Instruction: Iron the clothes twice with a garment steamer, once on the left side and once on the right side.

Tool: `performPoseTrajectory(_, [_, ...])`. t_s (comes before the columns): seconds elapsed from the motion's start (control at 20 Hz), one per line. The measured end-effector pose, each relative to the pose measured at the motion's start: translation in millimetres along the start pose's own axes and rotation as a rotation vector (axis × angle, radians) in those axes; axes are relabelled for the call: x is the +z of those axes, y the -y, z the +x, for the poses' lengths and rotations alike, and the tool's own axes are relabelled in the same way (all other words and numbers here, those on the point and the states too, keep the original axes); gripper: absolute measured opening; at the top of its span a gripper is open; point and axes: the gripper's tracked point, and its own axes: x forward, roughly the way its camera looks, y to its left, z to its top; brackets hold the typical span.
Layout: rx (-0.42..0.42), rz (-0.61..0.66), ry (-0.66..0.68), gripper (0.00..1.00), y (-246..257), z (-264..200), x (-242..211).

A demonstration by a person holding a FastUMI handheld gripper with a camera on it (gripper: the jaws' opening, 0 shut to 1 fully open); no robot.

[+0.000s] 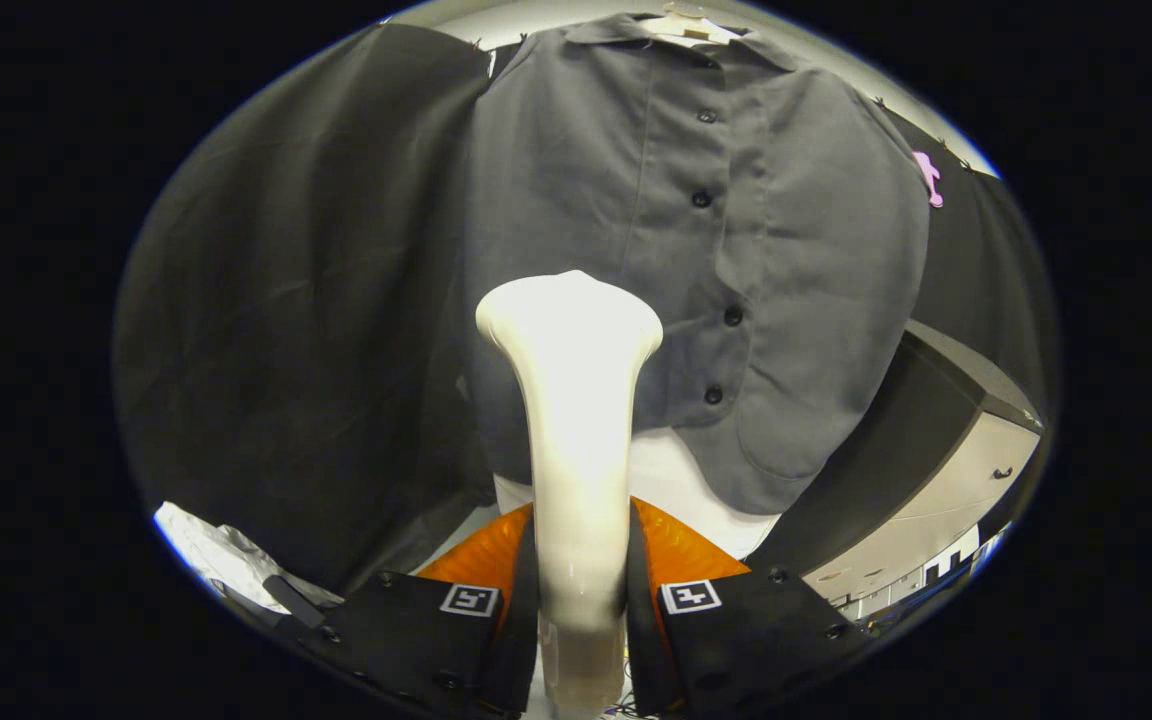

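Note:
A grey button-up shirt (736, 250) hangs on a pale hanger (686, 25) in front of the black booth wall. My gripper (581, 600) is shut on the white garment steamer (576, 400), both black fingers pressing its handle. The steamer's wide head rises ahead of the fingers and stands over the lower left part of the shirt, left of the button row. Whether the head touches the cloth I cannot tell. The shirt's lower left hem is hidden behind the steamer.
Black cloth (306, 330) covers the wall left of the shirt. A black-topped cabinet (946, 440) with pale sides stands to the right. A white surface (676, 480) lies below the shirt's hem. Crumpled white material (206, 550) lies low on the left.

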Motion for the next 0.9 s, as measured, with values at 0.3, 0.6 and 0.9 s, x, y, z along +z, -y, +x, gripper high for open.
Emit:
performPoseTrajectory(0.3, [-0.027, 0.031, 0.123, 0.45, 41, -47, 47])
performPoseTrajectory(0.6, [-0.074, 0.057, 0.285, 0.45, 88, -109, 97])
performPoseTrajectory(0.9, [-0.106, 0.091, 0.408, 0.45, 141, -166, 120])
